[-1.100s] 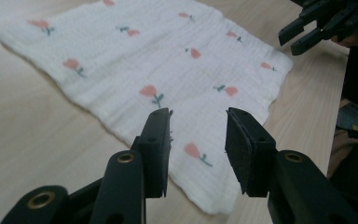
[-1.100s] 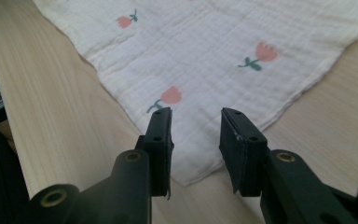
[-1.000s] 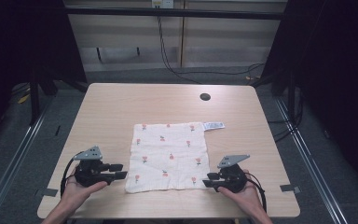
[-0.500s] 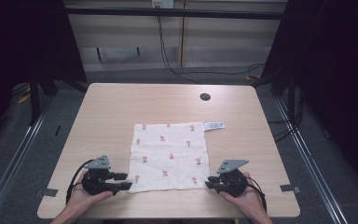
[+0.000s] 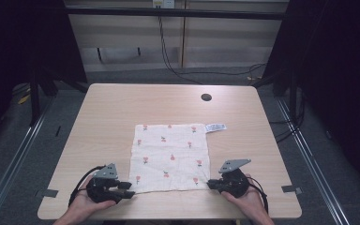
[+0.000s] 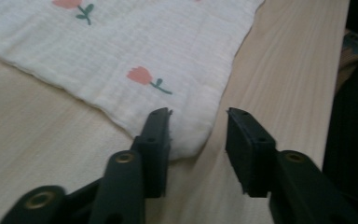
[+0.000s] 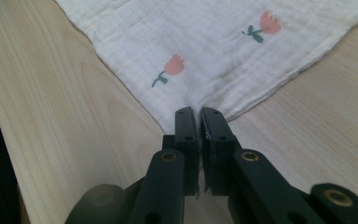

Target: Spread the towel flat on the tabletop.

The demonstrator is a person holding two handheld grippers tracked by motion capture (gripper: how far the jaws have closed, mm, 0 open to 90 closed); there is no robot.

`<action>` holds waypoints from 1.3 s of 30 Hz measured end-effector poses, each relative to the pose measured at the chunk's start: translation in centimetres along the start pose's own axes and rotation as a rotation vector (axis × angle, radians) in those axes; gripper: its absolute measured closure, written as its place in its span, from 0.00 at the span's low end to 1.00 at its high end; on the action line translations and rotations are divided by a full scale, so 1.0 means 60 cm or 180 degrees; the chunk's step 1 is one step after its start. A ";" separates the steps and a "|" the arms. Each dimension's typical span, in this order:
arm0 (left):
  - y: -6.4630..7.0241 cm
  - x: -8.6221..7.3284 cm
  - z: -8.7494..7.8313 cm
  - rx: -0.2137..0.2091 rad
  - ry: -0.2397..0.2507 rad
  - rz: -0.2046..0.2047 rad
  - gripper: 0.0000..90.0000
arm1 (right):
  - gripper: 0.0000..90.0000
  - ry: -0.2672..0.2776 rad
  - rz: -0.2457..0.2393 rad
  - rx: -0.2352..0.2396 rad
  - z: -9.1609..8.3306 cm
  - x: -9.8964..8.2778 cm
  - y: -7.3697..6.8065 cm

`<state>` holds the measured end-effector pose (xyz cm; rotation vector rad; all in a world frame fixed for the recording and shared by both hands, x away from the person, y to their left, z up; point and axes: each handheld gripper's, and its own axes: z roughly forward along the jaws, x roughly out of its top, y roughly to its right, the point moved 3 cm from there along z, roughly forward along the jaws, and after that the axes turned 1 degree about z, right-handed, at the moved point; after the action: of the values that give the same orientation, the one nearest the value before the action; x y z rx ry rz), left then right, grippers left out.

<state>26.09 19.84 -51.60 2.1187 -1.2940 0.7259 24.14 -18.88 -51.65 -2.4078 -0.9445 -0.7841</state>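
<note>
At the near edge of the tabletop, I am working both tools at the two near corners of a white cloth printed with small red flowers. The cloth is lying flat and spread out at the middle of the tabletop, its white label sticking out at the far right corner. My right tool is pinching the cloth's near right corner, its jaws pressed together on the fabric, which is puckering just ahead of them in the right gripper view. My left tool is sitting at the near left corner with its jaws apart; they have just been closing, and in the left gripper view the corner is lying between them, one jaw resting over the hem and the other standing off it on bare wood. My left hand and right hand are coming in over the near edge. A dark round hole is showing near the far right corner of the tabletop.
</note>
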 end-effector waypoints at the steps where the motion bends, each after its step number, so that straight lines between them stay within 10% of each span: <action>1: -0.003 0.001 -0.001 0.0079 -0.0052 0.0012 0.85 | 0.96 -0.0019 0.0008 0.0004 -0.002 -0.001 -0.001; 5: -0.006 0.001 0.000 -0.0003 -0.0062 0.0028 0.97 | 0.96 -0.0039 0.0019 0.0038 -0.005 -0.005 -0.007; 32: 0.050 -0.014 -0.027 -0.0490 -0.0118 0.0037 0.98 | 0.93 -0.0111 -0.0038 0.0289 -0.048 -0.054 -0.071; 39: 0.023 -0.002 -0.047 -0.0387 0.0286 -0.0203 0.62 | 0.61 0.0123 0.0056 0.0258 -0.057 -0.051 -0.059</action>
<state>24.35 21.36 -49.49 1.9977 -1.1871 0.6898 18.59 -19.88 -50.41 -2.3202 -0.9209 -0.7686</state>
